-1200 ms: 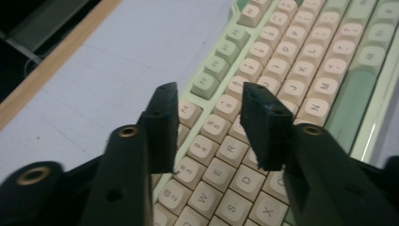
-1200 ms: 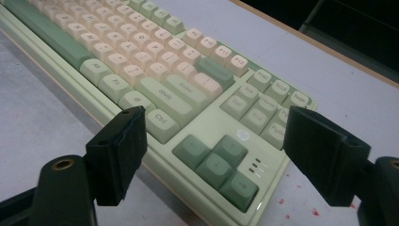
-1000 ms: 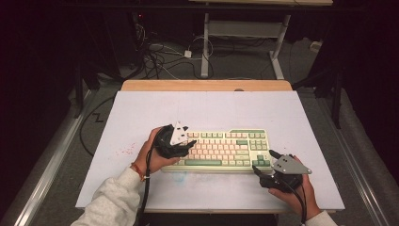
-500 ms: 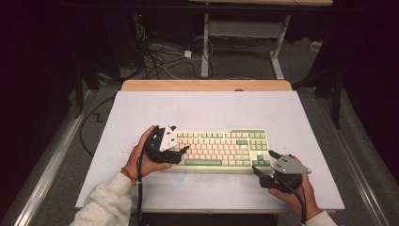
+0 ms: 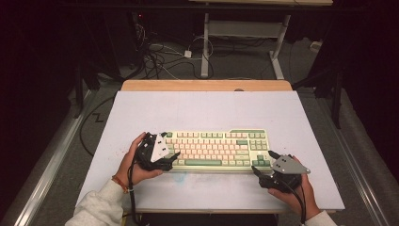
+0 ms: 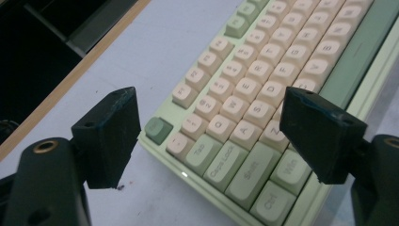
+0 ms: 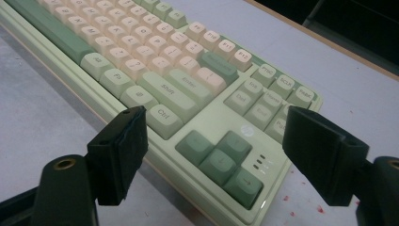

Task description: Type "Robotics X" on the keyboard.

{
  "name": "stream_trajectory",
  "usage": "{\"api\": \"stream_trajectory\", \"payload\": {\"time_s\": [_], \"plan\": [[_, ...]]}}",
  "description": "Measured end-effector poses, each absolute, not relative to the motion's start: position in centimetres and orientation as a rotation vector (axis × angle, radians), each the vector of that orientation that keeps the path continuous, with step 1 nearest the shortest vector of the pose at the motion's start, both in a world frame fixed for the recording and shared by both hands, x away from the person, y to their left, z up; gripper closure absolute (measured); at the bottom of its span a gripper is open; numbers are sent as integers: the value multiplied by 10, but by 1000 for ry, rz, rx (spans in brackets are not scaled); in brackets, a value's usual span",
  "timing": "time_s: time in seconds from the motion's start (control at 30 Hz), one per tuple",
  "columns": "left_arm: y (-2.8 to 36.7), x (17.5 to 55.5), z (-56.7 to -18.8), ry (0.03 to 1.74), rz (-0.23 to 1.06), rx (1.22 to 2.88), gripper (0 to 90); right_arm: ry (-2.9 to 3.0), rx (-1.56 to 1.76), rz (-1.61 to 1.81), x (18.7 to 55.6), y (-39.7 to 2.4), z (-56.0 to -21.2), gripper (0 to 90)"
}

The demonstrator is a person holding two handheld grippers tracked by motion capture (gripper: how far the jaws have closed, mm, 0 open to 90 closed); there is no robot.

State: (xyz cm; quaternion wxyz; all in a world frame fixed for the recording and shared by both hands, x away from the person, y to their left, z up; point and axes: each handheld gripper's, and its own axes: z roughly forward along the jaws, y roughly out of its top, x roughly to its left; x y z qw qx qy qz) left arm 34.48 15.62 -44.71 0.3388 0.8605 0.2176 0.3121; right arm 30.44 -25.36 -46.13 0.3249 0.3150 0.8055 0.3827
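1. We see a person seated at the near edge of a pale table (image 5: 207,108), holding a black two-jaw gripper in each hand, one at each near corner of a keyboard (image 5: 214,148).
2. The keyboard lies flat, near the middle of the table and toward the near side, its long edge running left to right.
3. The left gripper (image 5: 173,157) sits at the keyboard's left end. Its jaws have just been opening and now stand wide apart, straddling the near-left corner without pressing on it.
4. The right gripper (image 5: 263,162) rests at the near-right corner, jaws also spread wide, with the arrow keys between them but untouched.
5. We judge the work to be at its start: both grippers are lined up for a hold, and the clamping and any lifting or shifting are left to do.
6. The keyboard has a light green case, cream letter keys and darker green modifier keys, with printed legends. It looks clean and intact, though small reddish specks, perhaps paint, dot the table near its right end.
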Motion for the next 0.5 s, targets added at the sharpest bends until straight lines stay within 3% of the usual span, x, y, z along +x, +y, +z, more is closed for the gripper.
{"api": "stream_trajectory", "payload": {"time_s": [0.5], "plan": [[181,335,-462,639,812,2259,195,2119,829,1004,305,-252,-461,233]]}}
